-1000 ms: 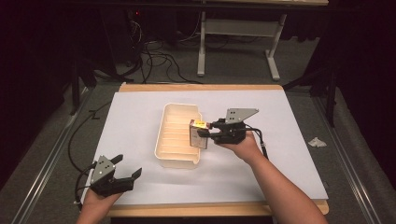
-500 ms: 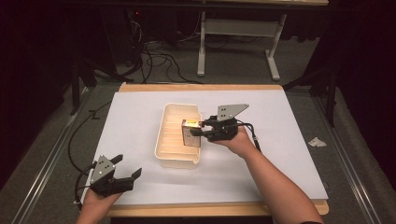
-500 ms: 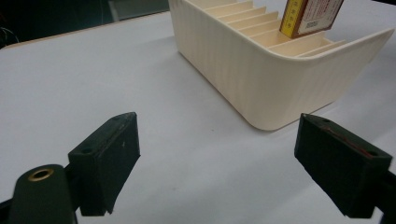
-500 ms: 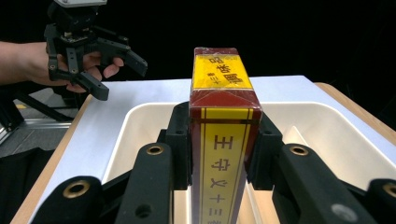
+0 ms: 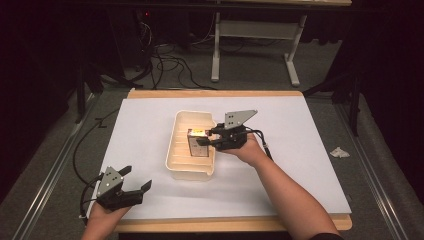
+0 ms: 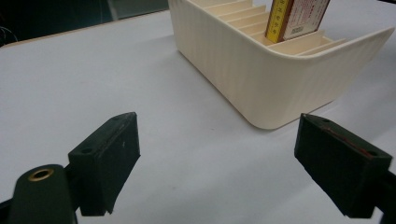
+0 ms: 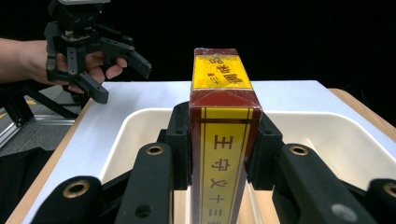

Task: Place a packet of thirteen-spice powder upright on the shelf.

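Over the cream slotted tray (image 5: 191, 165), my right gripper (image 5: 206, 142) pinches a red-and-yellow box (image 7: 224, 135) upright between its jaws. Near the desk's (image 5: 300, 150) front edge, my left gripper (image 5: 134, 186) rests with jaws spread, holding nothing.

— What does the work stand on?

— A surface (image 5: 320, 150) covered by a white sheet, with a light wooden edge showing along its far and near sides.

— And below it?

— Grey carpeted floor (image 5: 350, 75). Metal rails (image 5: 52, 172) run along the floor on both sides of the surface. A crumpled scrap of white paper (image 5: 339, 152) lies on the floor to the right.

— Anything farther back?

— A white metal table frame (image 5: 255, 35) with two legs and a crossbar. Black cables (image 5: 165, 62) lie tangled on the floor to its left.

— How is the light?

— Bright on the surface; the room around it is dark, the back nearly black.
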